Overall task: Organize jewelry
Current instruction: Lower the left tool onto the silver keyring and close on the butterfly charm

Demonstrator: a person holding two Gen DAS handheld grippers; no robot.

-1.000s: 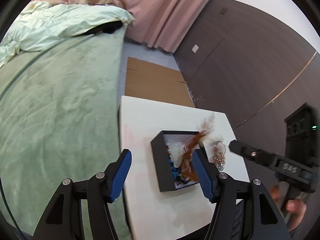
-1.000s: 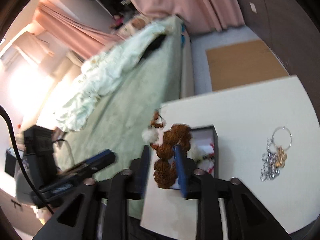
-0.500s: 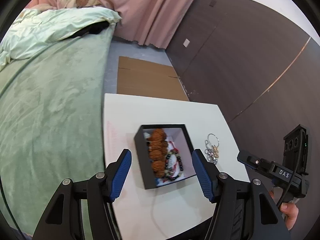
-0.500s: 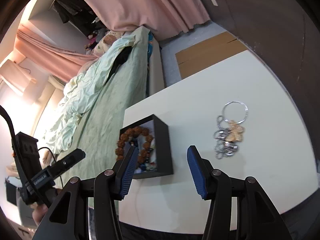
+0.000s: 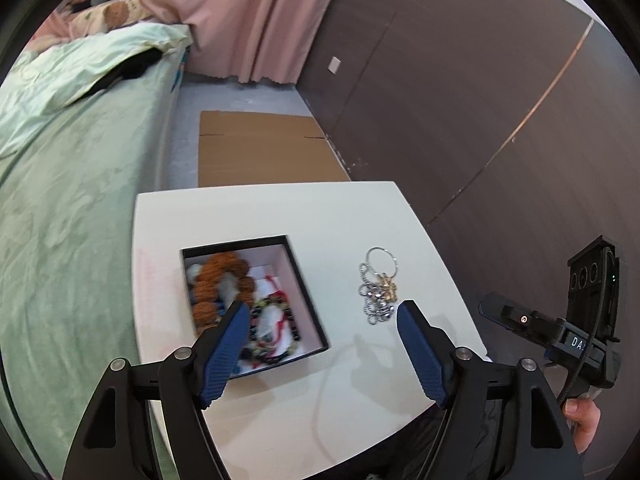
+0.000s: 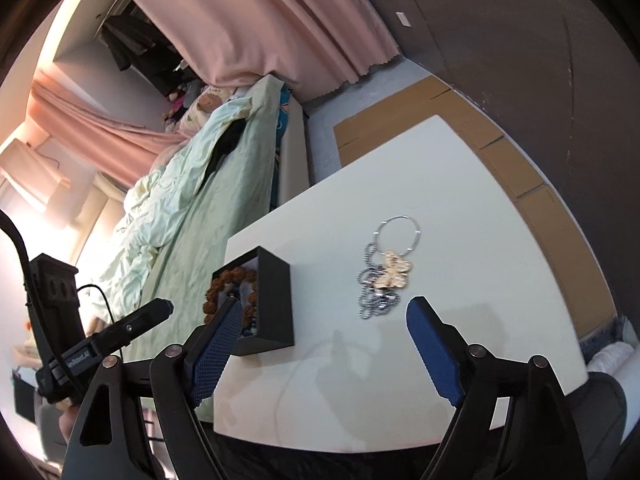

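Observation:
A black box [image 5: 312, 300] [image 6: 274, 300] with a white lining sits on the white table [image 5: 280, 216] [image 6: 460, 184]. Inside lie a brown bead bracelet [image 5: 212, 284] [image 6: 218, 284] and several darker bead strings. To its right on the table lies a silver ball chain with a ring and a gold flower charm [image 5: 380, 292] [image 6: 390, 276]. My left gripper [image 5: 322, 344] hovers over the box's near right part, jaws opening, nothing between them. My right gripper [image 6: 324, 348] hangs above the table in front of the chain, jaws opening, empty.
A bed with a green cover [image 5: 68, 184] [image 6: 188, 208] runs along the table's left side. Flat cardboard [image 5: 260, 152] [image 6: 520, 184] lies on the floor beyond the table. A dark wall [image 5: 460, 92] and pink curtain [image 5: 248, 16] stand behind.
The right gripper has let the brown bracelet go into the box, opened wide and swung right toward the chain. The left gripper has shifted right and opened a little more.

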